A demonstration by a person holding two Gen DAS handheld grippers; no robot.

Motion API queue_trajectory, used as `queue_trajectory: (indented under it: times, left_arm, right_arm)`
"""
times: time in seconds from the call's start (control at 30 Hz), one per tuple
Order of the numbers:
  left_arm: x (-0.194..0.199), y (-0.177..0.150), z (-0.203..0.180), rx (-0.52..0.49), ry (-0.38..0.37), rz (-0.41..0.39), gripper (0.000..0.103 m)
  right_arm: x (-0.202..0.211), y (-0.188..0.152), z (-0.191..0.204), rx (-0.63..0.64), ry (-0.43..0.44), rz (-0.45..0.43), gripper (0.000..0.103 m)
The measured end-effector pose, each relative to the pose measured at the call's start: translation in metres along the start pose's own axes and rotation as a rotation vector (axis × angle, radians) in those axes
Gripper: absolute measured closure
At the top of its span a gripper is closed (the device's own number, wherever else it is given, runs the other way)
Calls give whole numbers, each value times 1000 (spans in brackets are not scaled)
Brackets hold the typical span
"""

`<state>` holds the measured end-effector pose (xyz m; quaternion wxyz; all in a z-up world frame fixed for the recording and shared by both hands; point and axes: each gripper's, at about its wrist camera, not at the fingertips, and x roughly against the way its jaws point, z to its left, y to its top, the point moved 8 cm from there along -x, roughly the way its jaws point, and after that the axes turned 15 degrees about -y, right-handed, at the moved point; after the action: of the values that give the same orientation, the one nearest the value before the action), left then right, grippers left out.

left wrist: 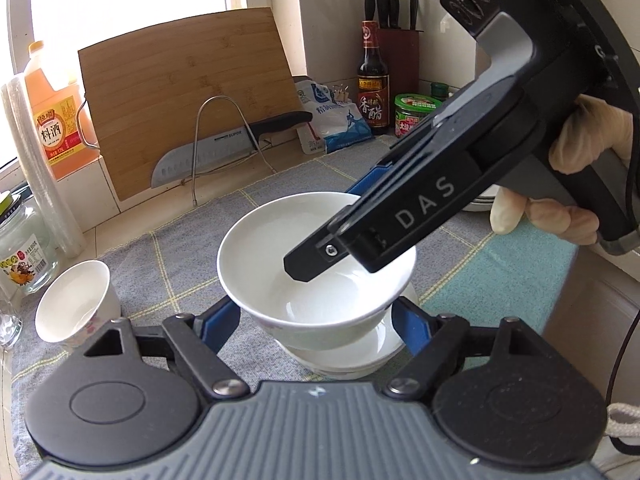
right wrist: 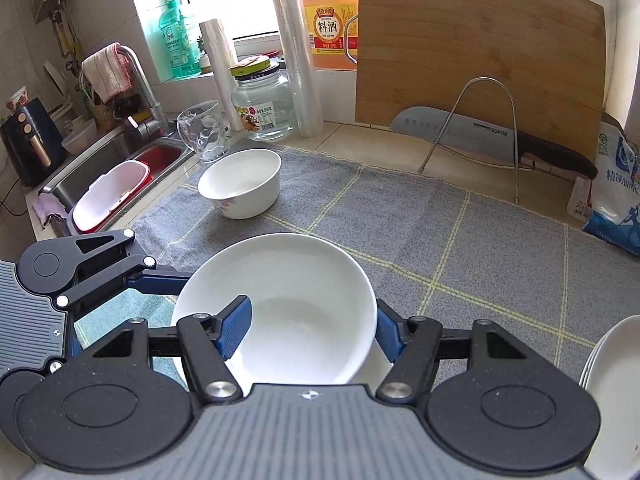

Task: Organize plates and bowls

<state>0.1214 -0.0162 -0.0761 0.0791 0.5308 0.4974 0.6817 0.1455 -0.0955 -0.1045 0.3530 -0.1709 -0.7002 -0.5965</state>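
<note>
A large white bowl [left wrist: 316, 264] [right wrist: 292, 304] sits on a smaller white bowl [left wrist: 344, 354] on the grey checked cloth [right wrist: 420, 232]. My right gripper [right wrist: 312, 334] straddles the large bowl's rim: its left finger is inside the bowl, its right finger outside. In the left wrist view it [left wrist: 360, 216] reaches down into the bowl from the right. My left gripper [left wrist: 316, 324] is open, its fingers on either side of the bowl stack, close to it. A small white flowered bowl [left wrist: 76, 306] [right wrist: 242, 182] stands apart on the cloth. A stack of white plates [right wrist: 612, 364] lies at right.
A bamboo cutting board [right wrist: 476, 52] and a knife [right wrist: 492, 136] lean on a wire rack at the back. Bottles, a jar [right wrist: 264, 100], a glass mug [right wrist: 204, 132] and a salt bag [right wrist: 616, 192] line the counter's back. The sink [right wrist: 116, 168] is at left.
</note>
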Motion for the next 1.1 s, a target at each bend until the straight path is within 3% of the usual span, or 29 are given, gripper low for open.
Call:
queue_trajectory:
  times: [1.1]
  left_arm:
    - [-26,-11,-4,5,-51,82,20]
  right_arm:
    - [-16,-24,-11,-37,-15,63,33]
